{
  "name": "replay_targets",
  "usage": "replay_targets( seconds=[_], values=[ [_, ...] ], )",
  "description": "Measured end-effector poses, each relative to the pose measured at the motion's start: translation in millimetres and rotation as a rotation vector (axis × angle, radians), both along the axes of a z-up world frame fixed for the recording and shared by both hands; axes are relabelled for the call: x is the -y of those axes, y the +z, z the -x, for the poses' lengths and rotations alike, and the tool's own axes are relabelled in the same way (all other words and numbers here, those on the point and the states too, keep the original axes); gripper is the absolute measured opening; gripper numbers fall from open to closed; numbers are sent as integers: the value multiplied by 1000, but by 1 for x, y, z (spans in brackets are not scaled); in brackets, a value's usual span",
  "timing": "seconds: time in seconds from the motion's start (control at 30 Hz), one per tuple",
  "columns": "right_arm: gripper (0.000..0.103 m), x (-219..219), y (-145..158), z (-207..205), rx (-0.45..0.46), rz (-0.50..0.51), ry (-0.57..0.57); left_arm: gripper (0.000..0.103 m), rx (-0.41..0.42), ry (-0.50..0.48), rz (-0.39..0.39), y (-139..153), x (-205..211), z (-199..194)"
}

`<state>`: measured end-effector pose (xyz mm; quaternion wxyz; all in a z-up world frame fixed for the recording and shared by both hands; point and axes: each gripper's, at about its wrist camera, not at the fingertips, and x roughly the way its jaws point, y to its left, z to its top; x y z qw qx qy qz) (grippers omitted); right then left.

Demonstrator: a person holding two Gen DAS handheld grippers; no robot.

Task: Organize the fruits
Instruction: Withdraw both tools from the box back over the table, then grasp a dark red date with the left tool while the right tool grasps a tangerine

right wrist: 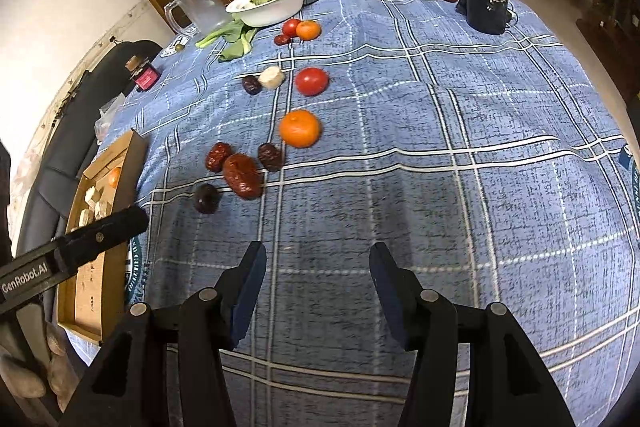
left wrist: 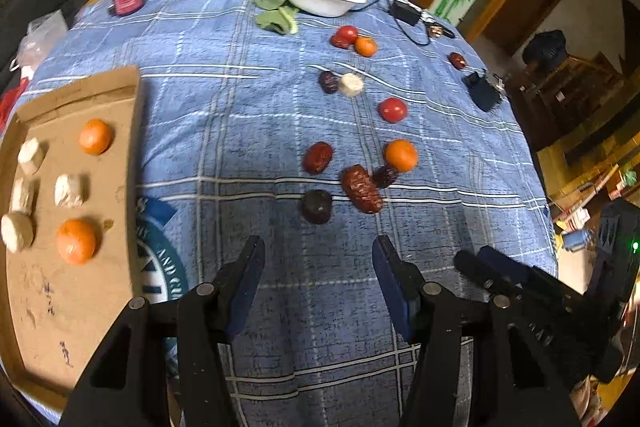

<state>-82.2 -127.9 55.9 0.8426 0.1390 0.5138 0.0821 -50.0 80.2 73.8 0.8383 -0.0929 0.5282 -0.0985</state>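
On the blue checked tablecloth [left wrist: 248, 131], your left gripper [left wrist: 318, 251] and right gripper [right wrist: 316, 259] both hover with jaws wide and nothing between them. Just beyond the left one lies a cluster of dates [left wrist: 360, 187] with an orange [left wrist: 401, 155] at its right edge and a tomato [left wrist: 393, 109] farther off. At far left, the cardboard tray [left wrist: 116, 267] holds two oranges [left wrist: 76, 241] and four pale chunks [left wrist: 69, 191].

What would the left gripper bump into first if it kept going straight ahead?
Probably the dark round fruit, which lies nearest on the blue checked tablecloth in front of the open left gripper. The big red date sits just behind it to the right. Depth is hard to judge.
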Motion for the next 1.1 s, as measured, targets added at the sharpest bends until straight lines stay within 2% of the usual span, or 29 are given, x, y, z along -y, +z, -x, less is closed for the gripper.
replay_targets(
  seconds=[0.27, 0.43, 0.67, 0.77, 0.97, 1.1],
  values=[
    [58, 11, -14, -20, -30, -21, 19, 58, -43, 103, -22, -20, -23, 11],
    [58, -1, -14, -30, -13, -6, 83, 58, -54, 107, -31, -28, -22, 12],
    [58, -15, -15, -49, 7, 6, 154, 58, -55, 75, -48, -32, -10, 10],
    [58, -14, -17, -61, 19, 31, 143, 58, -46, 59, -50, -32, -7, 1],
    [57, -5, -17, -92, 28, 14, 98, 57, 17, -14, -11, -26, 11, -47],
    [57, -12, -20, -107, 23, -2, 117, 55, 28, -93, -39, -32, 28, -75]
  ],
)
